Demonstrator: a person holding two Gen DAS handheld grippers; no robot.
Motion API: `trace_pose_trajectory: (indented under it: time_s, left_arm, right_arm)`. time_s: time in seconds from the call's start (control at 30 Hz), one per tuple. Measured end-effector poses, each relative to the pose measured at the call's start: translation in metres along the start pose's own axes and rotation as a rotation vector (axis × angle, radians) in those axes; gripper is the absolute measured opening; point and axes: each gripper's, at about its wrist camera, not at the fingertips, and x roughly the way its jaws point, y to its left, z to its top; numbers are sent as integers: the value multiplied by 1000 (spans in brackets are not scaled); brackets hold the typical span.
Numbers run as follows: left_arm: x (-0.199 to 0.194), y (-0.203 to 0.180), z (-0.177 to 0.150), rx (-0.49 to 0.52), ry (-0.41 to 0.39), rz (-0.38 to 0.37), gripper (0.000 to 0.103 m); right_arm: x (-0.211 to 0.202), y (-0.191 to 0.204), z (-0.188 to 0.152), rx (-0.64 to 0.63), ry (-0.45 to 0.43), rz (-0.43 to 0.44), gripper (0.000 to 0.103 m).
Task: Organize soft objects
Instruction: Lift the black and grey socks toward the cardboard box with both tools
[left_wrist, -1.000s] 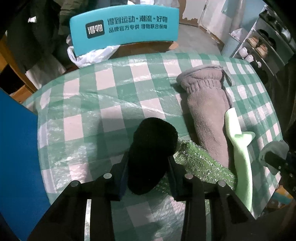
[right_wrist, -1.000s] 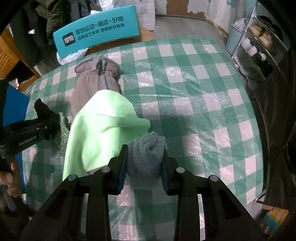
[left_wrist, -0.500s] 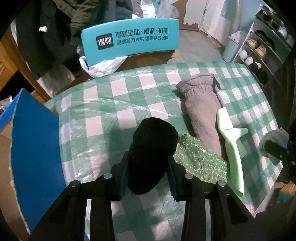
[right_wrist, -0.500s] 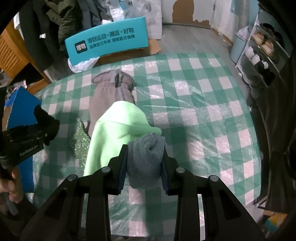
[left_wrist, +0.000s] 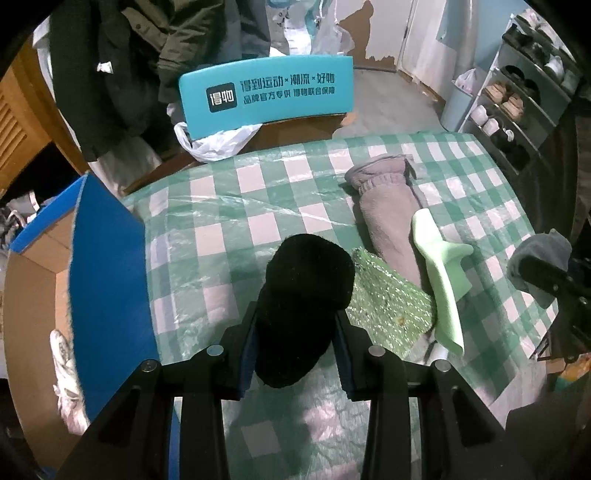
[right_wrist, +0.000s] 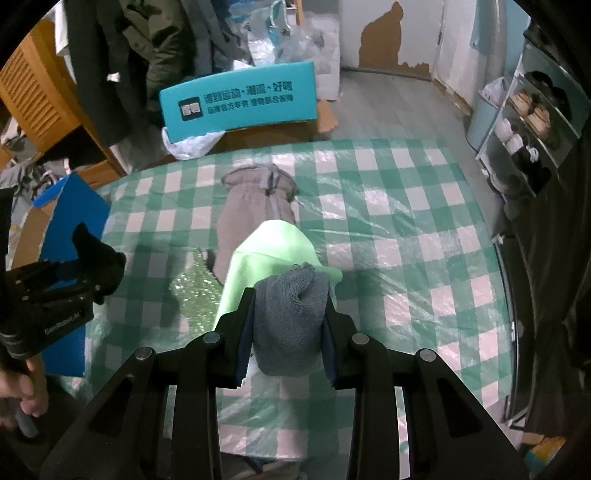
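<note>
Since the green-and-white checked tablecloth under clear plastic film (left_wrist: 229, 206) is the shared work surface, most of the soft goods lie on it in one cluster toward its right side: a long grey fleece sleeve with a ribbed cuff (left_wrist: 388, 214) stretched away from the cameras, a pale green smooth cloth (right_wrist: 266, 258) draped over its near end, and a glittery green square of sequinned fabric (left_wrist: 388, 306) flat beside both, touching the sleeve's edge. An open cardboard box with a blue flap (left_wrist: 107, 258) stands off the table's left edge, probably the sorting bin, which would explain why both hands carry loads rather than resting them. The left gripper (left_wrist: 299, 343) pinches a black fuzzy rolled bundle (left_wrist: 306, 291), jaws pressed into its sides, clear above the cloth, nearest that box. The right gripper (right_wrist: 288, 328) squeezes a blue-grey knitted roll, likely a sock (right_wrist: 291, 314), between its pads; it hangs over the green cloth's near end. Each bundle bulges beyond the pads, so the grip looks firm enough for carrying. A teal printed carton (left_wrist: 266, 92) sits beyond the table, its role unclear.
</note>
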Motion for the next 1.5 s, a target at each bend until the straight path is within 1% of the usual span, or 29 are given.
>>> trace_pose_trajectory:
  time_s: [0.37, 0.53, 0.83, 1.3, 1.5]
  left_arm:
    - [-33, 6, -14, 5, -41, 25, 37]
    - [-48, 13, -20, 4, -66, 45, 37]
    - [-70, 29, -28, -15, -100, 55, 37]
    - [-91, 45, -35, -41, -136, 74, 37]
    - [-99, 57, -39, -59, -151, 85, 37]
  right_arm:
    - [-21, 30, 2, -67, -38, 28, 30]
    - [-30, 46, 3, -96, -59, 42, 30]
    - [-42, 69, 6, -139, -82, 64, 30]
    - [-48, 103, 13, -192, -104, 94, 30]
    - [-51, 124, 17, -223, -113, 113, 30]
